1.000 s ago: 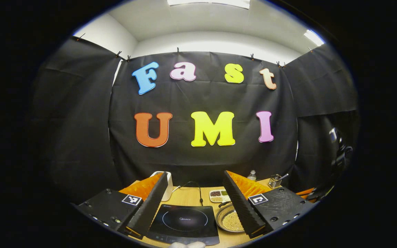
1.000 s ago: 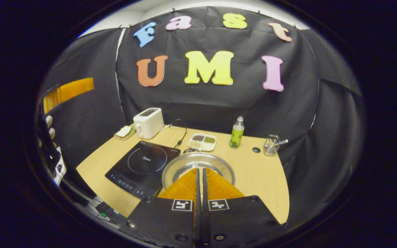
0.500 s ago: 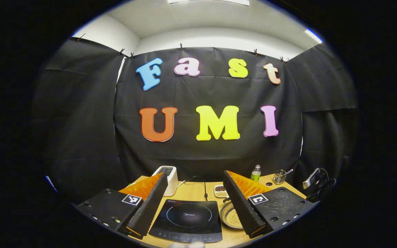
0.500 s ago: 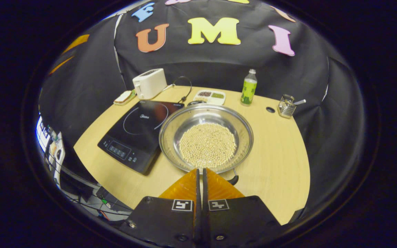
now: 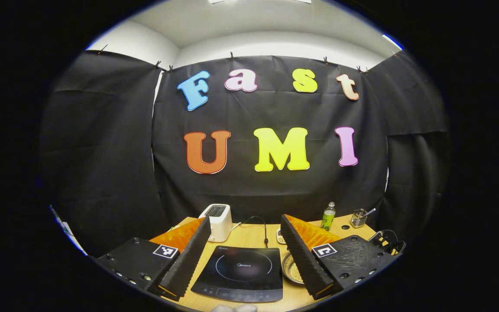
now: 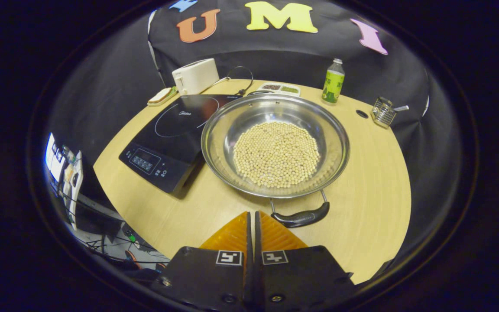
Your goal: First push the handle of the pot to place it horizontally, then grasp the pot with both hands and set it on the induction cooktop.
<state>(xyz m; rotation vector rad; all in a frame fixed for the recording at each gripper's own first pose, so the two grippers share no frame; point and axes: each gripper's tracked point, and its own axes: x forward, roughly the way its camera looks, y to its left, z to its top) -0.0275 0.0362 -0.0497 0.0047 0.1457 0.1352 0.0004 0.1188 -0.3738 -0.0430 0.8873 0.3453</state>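
In your right gripper view the pot (image 6: 275, 145) sits on the table (image 6: 375, 182), touching the induction cooktop (image 6: 173, 136) on its left; toaster (image 6: 195, 76) behind the cooktop; bottle (image 6: 332, 82) behind the pot; handle (image 6: 300, 216) nearest you.

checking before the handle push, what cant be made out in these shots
- Left gripper view: most of the pot hides behind the left gripper's own finger.
- Right gripper view: the pot's far handle is mostly hidden behind its rim.
- Right gripper view: cooktop button markings are too small to read.
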